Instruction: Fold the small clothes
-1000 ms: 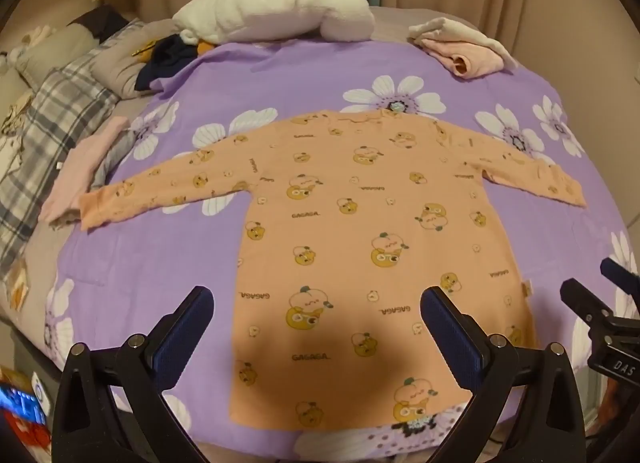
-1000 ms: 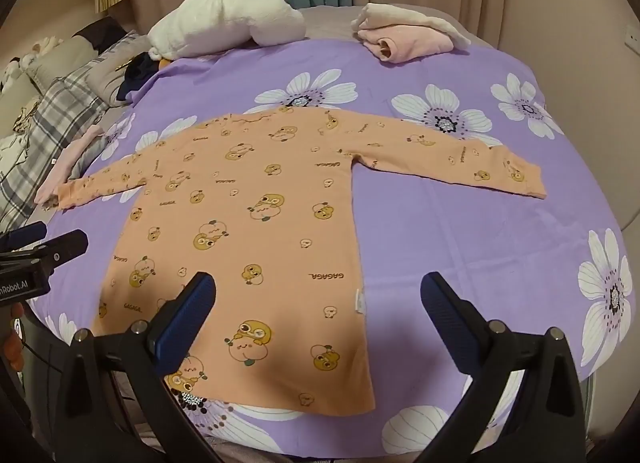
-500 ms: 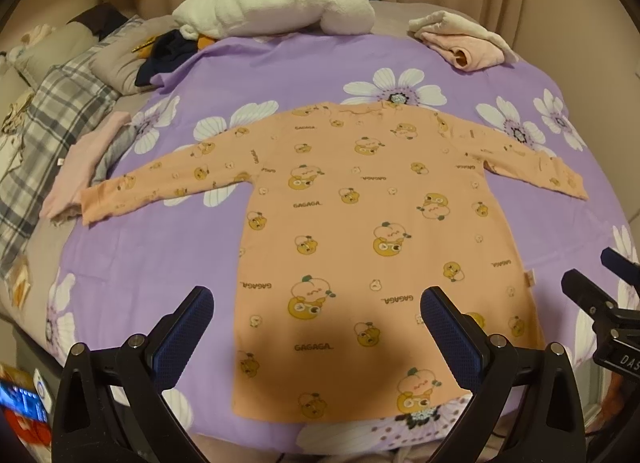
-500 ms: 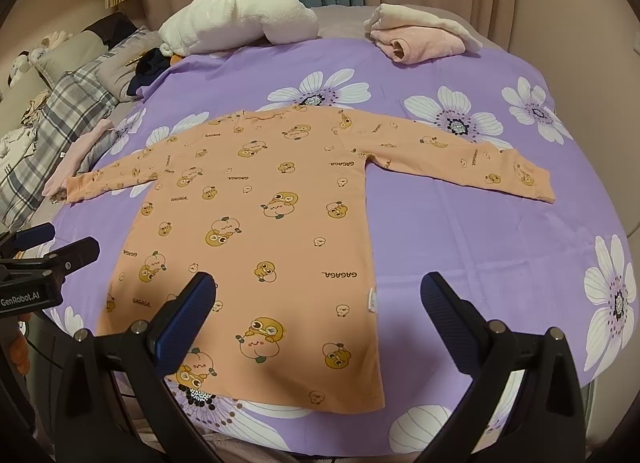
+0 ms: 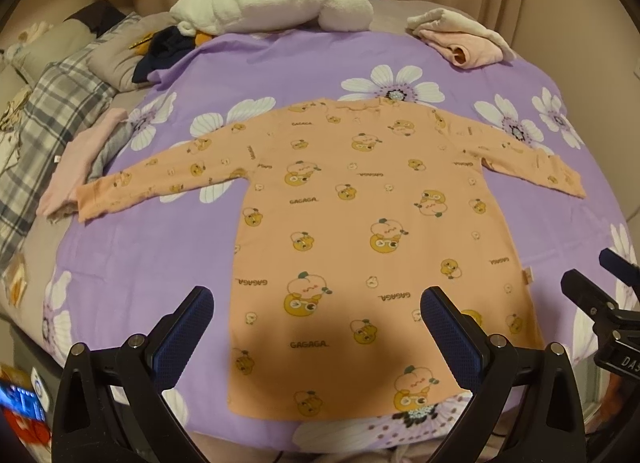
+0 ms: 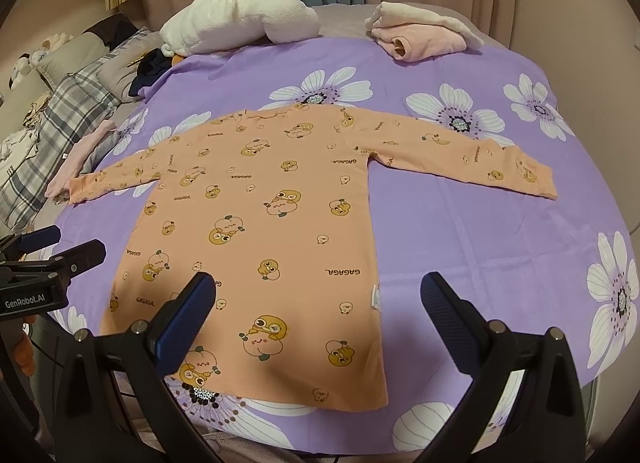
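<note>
The bed, covered in a purple sheet with big white flowers, fills the view ahead of both hand-held grippers, and the orange long-sleeved top lies spread flat on it, directly in front of them with its hem nearest and its neckline farthest away. Judging by this layout, the folding has not begun: both sleeves stretch straight out to the sides, the body lies smooth and single-layered, and every fold is still to be made. Beyond the top, at the far edge of the bed, sit a rolled white blanket and a pink bundle of cloth, possibly already folded, though that cannot be confirmed. The top is printed with small cartoon figures and the word GAGAGA, and a small tag pokes out of its side seam ahead of the right hand-held gripper. The left hand-held gripper hovers over the hem with its jaws spread wide and nothing between them; the right hand-held gripper likewise stands agape and empty, poised above the hem's right corner
</note>
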### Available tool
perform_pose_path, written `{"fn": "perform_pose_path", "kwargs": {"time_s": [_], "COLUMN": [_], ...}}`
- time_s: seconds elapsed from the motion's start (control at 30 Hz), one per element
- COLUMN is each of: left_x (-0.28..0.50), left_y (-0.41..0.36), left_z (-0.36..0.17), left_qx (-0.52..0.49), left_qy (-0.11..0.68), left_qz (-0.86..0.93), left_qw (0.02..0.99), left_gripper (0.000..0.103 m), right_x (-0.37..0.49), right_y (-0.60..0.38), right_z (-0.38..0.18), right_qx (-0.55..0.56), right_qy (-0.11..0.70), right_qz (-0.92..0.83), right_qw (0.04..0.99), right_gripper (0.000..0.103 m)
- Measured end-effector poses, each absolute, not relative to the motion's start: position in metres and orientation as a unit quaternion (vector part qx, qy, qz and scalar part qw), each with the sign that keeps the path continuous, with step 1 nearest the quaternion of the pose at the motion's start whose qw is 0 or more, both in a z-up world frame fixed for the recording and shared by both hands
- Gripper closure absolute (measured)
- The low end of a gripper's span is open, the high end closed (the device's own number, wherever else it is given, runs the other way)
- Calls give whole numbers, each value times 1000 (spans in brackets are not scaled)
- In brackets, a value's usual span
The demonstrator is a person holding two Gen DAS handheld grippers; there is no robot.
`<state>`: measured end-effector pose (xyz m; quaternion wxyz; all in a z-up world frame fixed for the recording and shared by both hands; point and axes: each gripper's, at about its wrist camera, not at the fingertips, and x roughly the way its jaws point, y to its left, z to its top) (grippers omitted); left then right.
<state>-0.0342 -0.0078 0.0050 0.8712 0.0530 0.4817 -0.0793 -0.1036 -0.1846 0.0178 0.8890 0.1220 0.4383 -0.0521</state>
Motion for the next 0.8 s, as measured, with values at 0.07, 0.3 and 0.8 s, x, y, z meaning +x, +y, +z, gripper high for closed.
{"fn": "perform_pose_path", "kwargs": {"time_s": [0.07, 0.3, 0.8], "left_x": [-34, -33, -36], "left_y": [-8, -7, -6], "left_z": [5, 5, 6], "left_qx": [54, 57, 58], "left_qy": [481, 480, 478], "left_qz": [-78, -78, -80], "left_qw": [871, 872, 873], "left_gripper": [1, 1, 1], "right_x": [-97, -94, -100], "right_y": [-214, -225, -239], "right_z": [0, -14, -22], "right_qx": [120, 122, 119], "right_qy": [438, 437, 433], "right_qz": [-39, -29, -16], "right_qw": [890, 890, 894], "right_gripper": [0, 0, 0]}}
